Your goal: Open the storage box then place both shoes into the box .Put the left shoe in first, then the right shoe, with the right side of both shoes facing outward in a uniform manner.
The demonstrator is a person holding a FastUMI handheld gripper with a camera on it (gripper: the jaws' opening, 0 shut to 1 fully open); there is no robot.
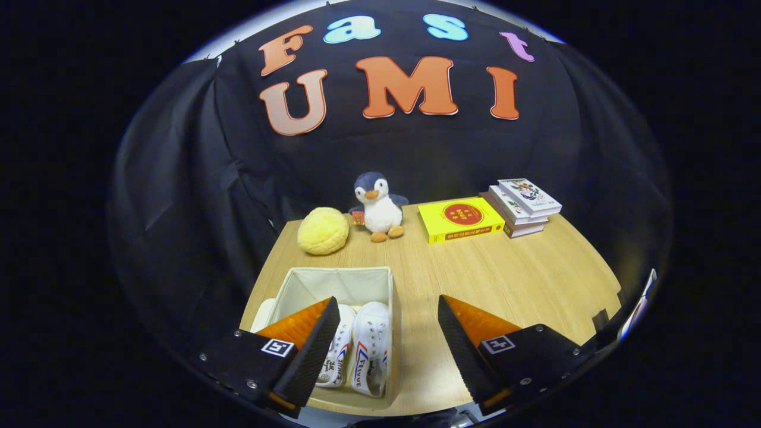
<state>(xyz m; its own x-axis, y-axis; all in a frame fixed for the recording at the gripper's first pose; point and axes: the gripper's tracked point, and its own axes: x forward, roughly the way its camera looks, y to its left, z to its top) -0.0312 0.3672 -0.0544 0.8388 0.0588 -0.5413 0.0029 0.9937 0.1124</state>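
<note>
table (493, 279): wooden, plush toys and books at rear
storage box (389, 309): open, two shoes (357, 348) inside
gripper (386, 351): fingers wide apart, holding nothing

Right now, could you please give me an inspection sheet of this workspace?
Surface: wooden table, bare ahead of the fingers.
Job's things: open fabric box near the table's front edge; two white shoes lie side by side inside it.
Clutter: yellow plush ball, toy penguin, yellow book and a stack of books along the far edge.
Gripper: gripper open, holding nothing; one finger overlaps the box, the other is over bare table.
Cables: nothing seen.
Surroundings: black cloth wall behind and beside the table.
</note>
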